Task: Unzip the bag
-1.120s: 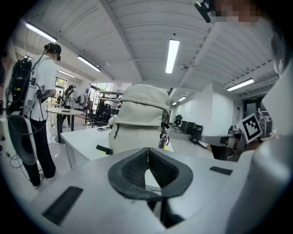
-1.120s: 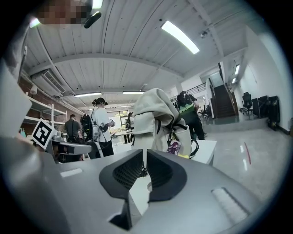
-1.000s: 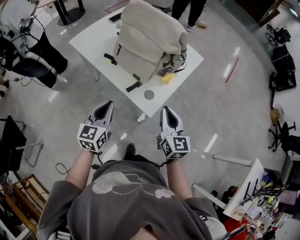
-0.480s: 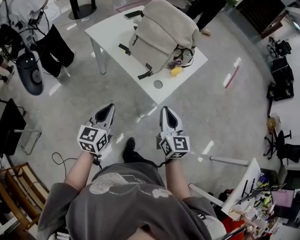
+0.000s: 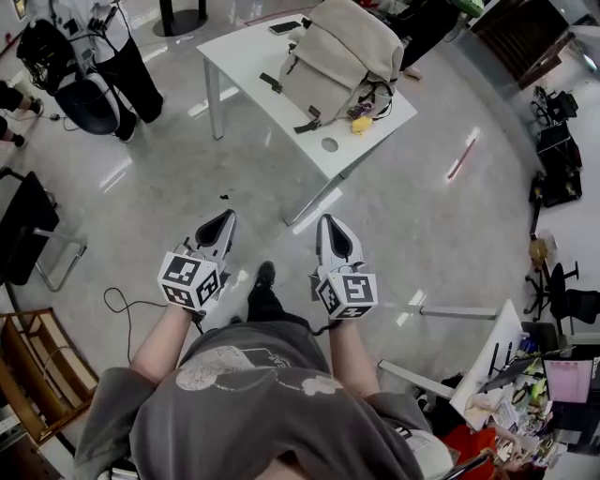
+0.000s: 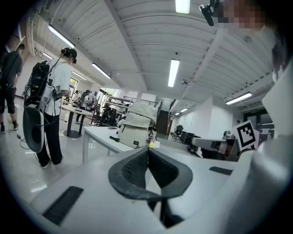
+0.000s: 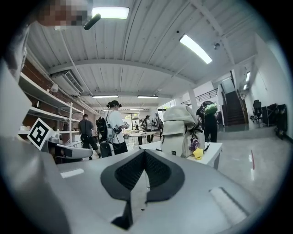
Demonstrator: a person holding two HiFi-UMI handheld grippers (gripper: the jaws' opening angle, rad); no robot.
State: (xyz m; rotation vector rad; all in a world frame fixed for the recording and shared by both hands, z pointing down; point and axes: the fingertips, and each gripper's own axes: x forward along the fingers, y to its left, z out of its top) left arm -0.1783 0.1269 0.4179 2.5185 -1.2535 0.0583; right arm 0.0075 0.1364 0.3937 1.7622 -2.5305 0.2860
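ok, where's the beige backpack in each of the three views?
Head view: backpack at top centre, standing on the white table.
Left gripper view: backpack just left of centre, at mid height.
Right gripper view: backpack right of centre, at mid height.
Shared landmark: the small yellow thing at the backpack's base.

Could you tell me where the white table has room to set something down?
On the table, the left end between phone and backpack is bare, as is the near corner around the grey circle. Crowded beside the yellow charm.
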